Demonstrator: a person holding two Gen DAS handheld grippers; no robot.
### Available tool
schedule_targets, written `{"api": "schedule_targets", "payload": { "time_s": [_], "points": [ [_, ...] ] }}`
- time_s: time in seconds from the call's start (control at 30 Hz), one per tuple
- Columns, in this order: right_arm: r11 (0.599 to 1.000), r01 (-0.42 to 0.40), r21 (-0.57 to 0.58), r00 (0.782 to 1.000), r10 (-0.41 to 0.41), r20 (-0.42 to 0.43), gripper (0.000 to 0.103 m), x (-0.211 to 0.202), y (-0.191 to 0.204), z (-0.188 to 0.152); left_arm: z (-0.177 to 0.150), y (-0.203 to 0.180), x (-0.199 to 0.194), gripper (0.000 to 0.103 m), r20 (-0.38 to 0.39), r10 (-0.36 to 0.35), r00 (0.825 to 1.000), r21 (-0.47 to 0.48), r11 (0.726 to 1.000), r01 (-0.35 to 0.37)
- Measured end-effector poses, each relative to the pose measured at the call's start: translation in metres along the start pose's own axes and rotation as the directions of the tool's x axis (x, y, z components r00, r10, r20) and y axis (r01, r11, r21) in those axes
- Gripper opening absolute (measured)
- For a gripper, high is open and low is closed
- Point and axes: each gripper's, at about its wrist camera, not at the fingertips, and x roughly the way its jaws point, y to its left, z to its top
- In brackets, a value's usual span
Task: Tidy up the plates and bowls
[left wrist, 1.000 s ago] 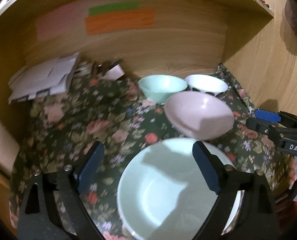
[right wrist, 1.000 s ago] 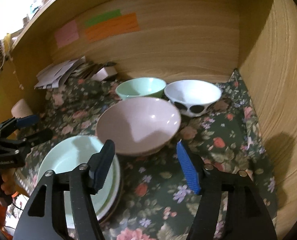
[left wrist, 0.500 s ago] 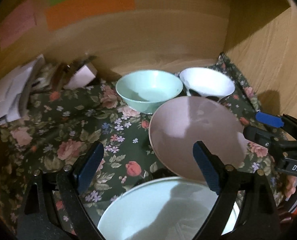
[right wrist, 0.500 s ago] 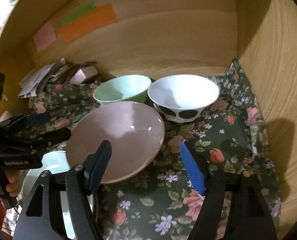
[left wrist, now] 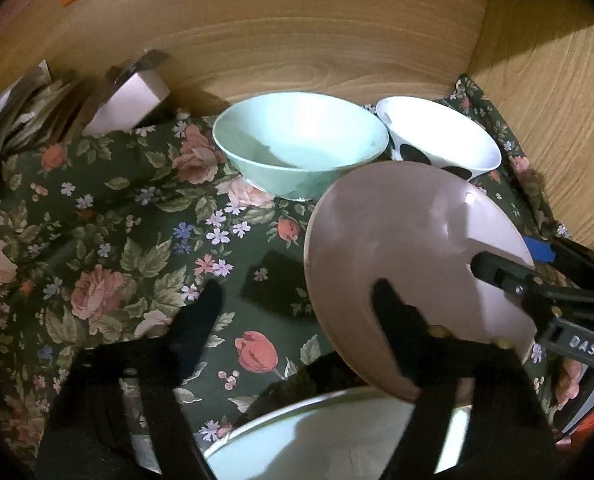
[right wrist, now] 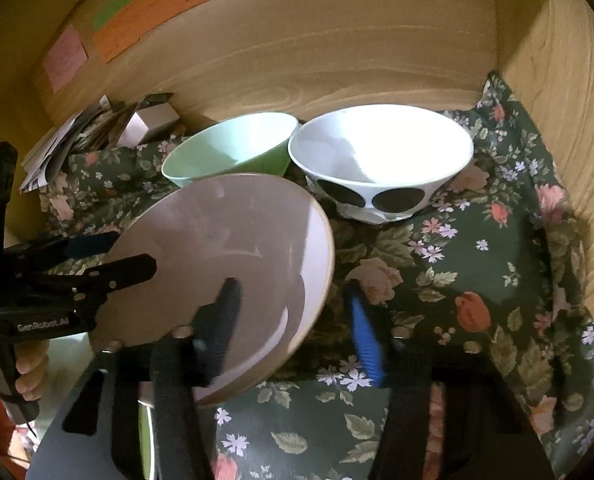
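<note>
A pink bowl (left wrist: 401,248) (right wrist: 225,240) sits tilted, its near edge over a mint plate (left wrist: 329,436). My left gripper (left wrist: 295,292) straddles the bowl's left rim, one finger (left wrist: 393,320) inside and the other on the cloth side. Its jaws are closing, with gaps still showing. My right gripper (right wrist: 293,288) straddles the right rim, the dark finger (right wrist: 225,312) inside and the blue pad (right wrist: 363,336) outside. It is closing too, and I see no pad pressing. A mint bowl (left wrist: 297,140) and a white bowl with black spots (right wrist: 377,152) stand behind.
A floral cloth (left wrist: 117,240) covers the shelf floor. Wooden walls close in at the back (left wrist: 317,32) and right (right wrist: 569,100). Papers and a small box (left wrist: 129,96) lie at the back left. Coloured notes (right wrist: 149,12) are stuck to the back wall.
Both grippers came forward and down onto the pink bowl, each now with a finger inside its rim. Both pairs of jaws are narrower than half a second ago.
</note>
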Motion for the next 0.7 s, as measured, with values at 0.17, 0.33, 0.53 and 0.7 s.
{"api": "schedule_targets", "payload": {
  "time_s": [0.17, 0.33, 0.53, 0.7],
  "points": [
    [0.999, -0.029, 0.027, 0.999, 0.030, -0.023, 0.026, 0.007, -0.003, -0.002, -0.001, -0.003, 0.004, 0.050, -0.008, -0.013, 1.000, 0.017, 1.000, 0.013],
    [0.999, -0.031, 0.031, 0.999, 0.032, -0.019, 0.025, 0.006, -0.002, -0.002, -0.002, -0.008, 0.010, 0.037, -0.028, -0.045, 0.999, 0.025, 0.999, 0.046],
    [0.999, -0.034, 0.040, 0.999, 0.035, -0.013, 0.023, 0.005, -0.003, -0.001, -0.003, -0.020, 0.010, 0.023, -0.026, -0.038, 0.999, 0.058, 0.998, 0.039],
    [0.998, -0.036, 0.054, 0.999, 0.036, -0.002, 0.023, -0.001, -0.005, -0.002, -0.002, -0.023, 0.007, 0.023, -0.028, -0.044, 0.999, 0.049, 0.998, 0.046]
  ]
}}
